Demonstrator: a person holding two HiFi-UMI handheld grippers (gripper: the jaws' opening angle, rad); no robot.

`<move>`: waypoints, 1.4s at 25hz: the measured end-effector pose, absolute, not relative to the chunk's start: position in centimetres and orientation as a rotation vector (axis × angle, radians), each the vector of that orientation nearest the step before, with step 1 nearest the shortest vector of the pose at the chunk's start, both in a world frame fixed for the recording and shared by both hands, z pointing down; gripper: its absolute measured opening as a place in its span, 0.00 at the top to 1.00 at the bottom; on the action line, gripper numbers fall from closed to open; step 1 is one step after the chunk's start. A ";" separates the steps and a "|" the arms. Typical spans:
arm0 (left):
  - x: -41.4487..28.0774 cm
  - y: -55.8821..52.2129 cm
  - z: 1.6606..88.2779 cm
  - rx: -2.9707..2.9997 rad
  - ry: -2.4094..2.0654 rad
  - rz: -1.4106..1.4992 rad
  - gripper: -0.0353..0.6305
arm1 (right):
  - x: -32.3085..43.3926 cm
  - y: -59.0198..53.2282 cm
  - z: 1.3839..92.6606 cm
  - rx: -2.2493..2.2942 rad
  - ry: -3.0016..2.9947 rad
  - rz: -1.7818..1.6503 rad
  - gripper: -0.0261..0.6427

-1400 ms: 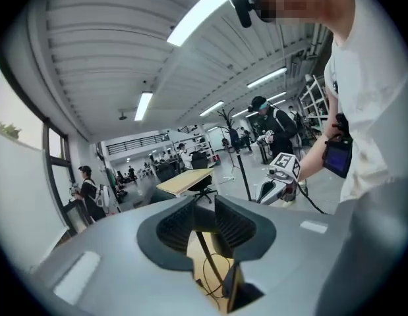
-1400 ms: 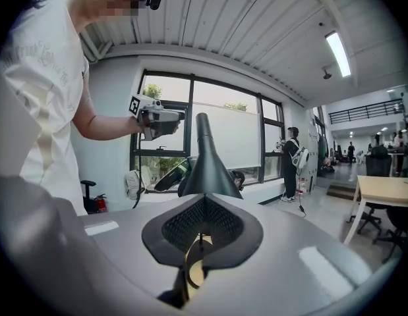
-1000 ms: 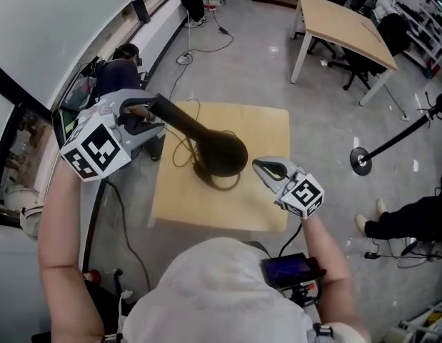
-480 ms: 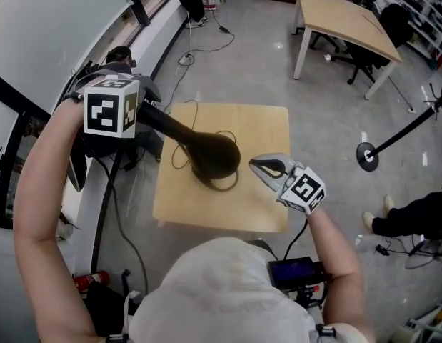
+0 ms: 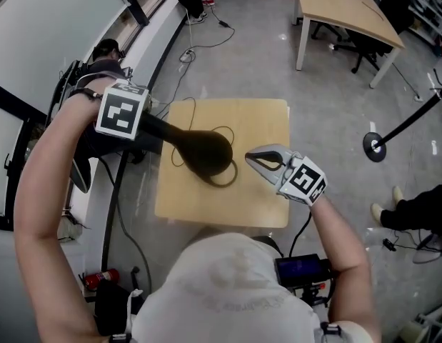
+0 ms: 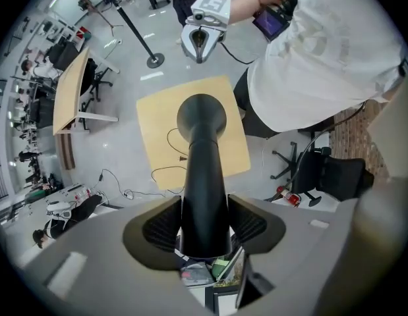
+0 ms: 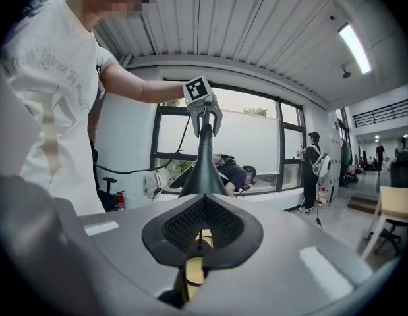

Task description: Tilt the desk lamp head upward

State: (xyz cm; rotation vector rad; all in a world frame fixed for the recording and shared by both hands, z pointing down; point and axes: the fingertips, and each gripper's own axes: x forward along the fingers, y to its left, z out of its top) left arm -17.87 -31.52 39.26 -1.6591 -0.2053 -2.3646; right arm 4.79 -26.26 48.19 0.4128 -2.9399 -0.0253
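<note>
A black desk lamp stands on a small wooden table. Its cone-shaped head hangs over its round base. My left gripper points steeply down from the left, and its jaws have just been closing on the narrow neck of the lamp head. In the left gripper view both pads press the black tube. My right gripper floats just right of the cone's wide end, apart from it, shut on nothing. From the right gripper view the lamp head rises to the left gripper.
The lamp's cord loops over the table's far left. A person crouches by the window wall on the left. A larger table and a stanchion base stand to the right, and a fire extinguisher lies near my left leg.
My left hand has rolled over on the lamp neck, so its marker cube now faces up above it. The lamp head has shifted slightly left. The right gripper has barely moved.
</note>
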 end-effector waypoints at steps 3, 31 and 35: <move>-17.9 -31.3 39.4 -1.622 -0.223 -2.401 0.62 | 5.2 -26.3 48.0 0.418 -2.937 -0.037 0.94; -19.4 -31.1 40.1 -1.721 -0.215 -2.321 0.62 | 3.7 -24.0 46.6 0.354 -2.658 -0.535 0.92; -19.7 -30.6 40.9 -1.770 -0.226 -2.317 0.62 | 4.4 -23.4 46.5 0.347 -2.547 -0.679 0.91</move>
